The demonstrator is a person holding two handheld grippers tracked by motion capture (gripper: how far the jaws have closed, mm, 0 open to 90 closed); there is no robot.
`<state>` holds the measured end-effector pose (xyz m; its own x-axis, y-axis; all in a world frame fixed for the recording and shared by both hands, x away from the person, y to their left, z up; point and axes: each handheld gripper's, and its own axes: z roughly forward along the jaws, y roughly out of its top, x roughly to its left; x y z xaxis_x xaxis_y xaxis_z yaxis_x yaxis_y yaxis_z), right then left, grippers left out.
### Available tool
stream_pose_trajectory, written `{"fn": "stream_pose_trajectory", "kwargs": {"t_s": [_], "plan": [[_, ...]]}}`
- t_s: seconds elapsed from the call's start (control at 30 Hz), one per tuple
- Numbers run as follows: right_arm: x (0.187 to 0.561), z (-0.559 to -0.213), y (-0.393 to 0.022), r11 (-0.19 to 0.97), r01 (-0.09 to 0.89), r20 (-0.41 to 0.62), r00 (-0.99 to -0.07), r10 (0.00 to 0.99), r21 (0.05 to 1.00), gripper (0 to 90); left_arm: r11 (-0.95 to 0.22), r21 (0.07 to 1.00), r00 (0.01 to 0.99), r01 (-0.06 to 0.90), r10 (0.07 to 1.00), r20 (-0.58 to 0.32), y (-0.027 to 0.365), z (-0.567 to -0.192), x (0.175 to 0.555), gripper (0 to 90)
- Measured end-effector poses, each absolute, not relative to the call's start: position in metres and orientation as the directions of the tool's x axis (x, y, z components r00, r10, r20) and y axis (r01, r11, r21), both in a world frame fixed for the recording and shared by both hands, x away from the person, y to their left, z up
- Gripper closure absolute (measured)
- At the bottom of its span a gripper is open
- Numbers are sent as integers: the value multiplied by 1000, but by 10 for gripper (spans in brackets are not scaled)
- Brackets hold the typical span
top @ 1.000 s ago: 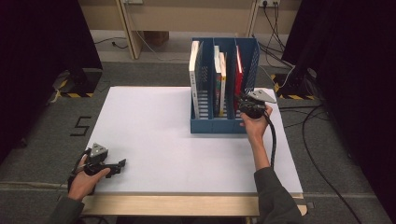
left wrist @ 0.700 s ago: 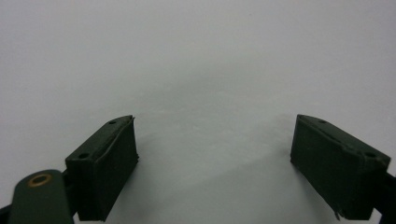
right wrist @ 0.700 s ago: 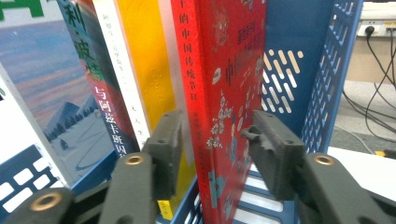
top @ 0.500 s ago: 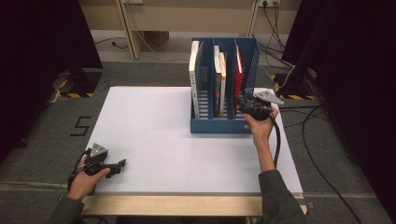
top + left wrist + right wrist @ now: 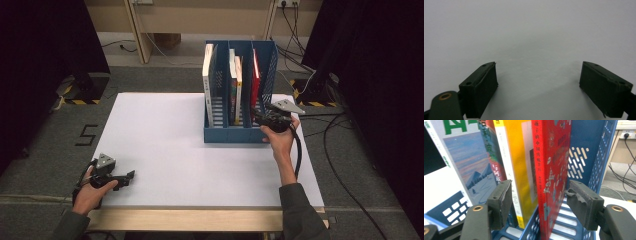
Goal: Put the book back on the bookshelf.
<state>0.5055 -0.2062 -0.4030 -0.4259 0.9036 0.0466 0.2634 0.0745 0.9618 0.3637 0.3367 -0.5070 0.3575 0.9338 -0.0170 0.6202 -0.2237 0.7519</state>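
Opening right gripper [image 5: 537,202] fingers astride red book [image 5: 550,170], Chinese spine lettering

Grey carpet floor [image 5: 45,150], black curtains [image 5: 40,55] both sides, wooden wall panel [image 5: 200,17], loose cables [image 5: 345,150], white desk [image 5: 160,145].

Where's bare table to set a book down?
White table is bare between the left hand-held gripper and the blue file rack. Crowded at the rack's right slot: red book and right hand-held gripper.
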Motion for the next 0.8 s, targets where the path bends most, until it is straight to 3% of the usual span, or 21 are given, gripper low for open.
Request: {"fn": "stream_pose_trajectory", "kwargs": {"t_s": [0.8], "plan": [[491,-406,-197,54,302,95,-458,884,952,265,-227,751,361,620,933,-16,337,-507,363,136]]}}
